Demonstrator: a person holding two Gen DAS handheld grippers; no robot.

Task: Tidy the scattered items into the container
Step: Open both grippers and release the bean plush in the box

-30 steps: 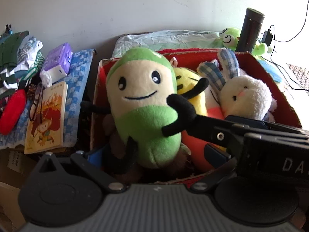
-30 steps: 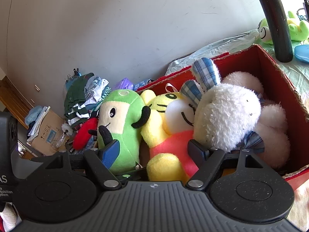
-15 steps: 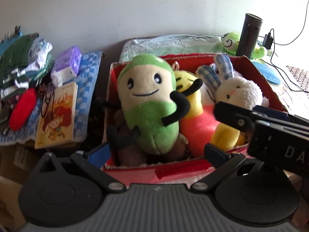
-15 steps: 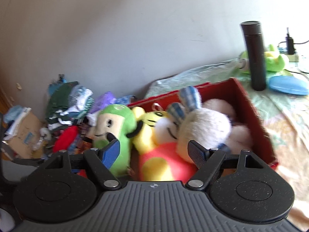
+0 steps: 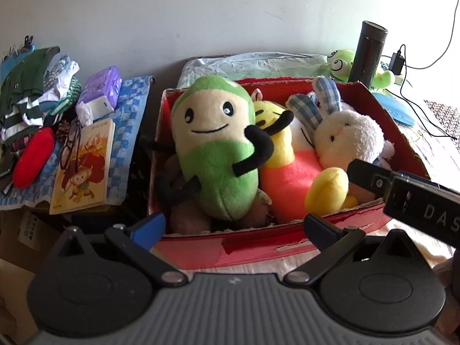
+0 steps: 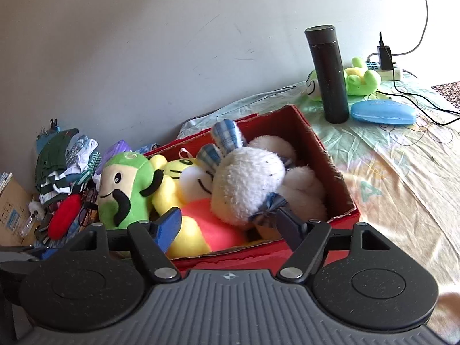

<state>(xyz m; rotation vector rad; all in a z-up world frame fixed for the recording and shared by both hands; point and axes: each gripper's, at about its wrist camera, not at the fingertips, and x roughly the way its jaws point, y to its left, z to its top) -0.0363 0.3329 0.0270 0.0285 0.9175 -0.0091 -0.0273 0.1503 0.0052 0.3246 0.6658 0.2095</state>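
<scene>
A red cardboard box [image 5: 258,247] [image 6: 339,178] sits on the bed sheet. Upright at its left stands a green bean plush [image 5: 212,155] [image 6: 123,189]. Beside it lie a yellow plush with a pink body [image 5: 287,178] [image 6: 178,181] and a white bunny [image 5: 348,138] [image 6: 247,181]. My left gripper [image 5: 234,227] is open before the box's near wall, with nothing between its fingers. My right gripper [image 6: 228,224] hangs just outside the near rim; its jaws are closing a little but grip nothing. Its black body [image 5: 417,201] shows at the right of the left wrist view.
A black flask [image 6: 327,74], a green frog plush [image 6: 359,77], a blue case [image 6: 382,112] and charger cables lie beyond the box. Left of the box are a picture book [image 5: 83,164], a red cushion [image 5: 33,158], a purple tissue pack [image 5: 100,89] and piled clothes [image 5: 28,86].
Both grippers have drawn back out of the box. The left one came away from the green plush, which stays standing inside. The right view has tilted upward and its jaws narrowed slightly.
</scene>
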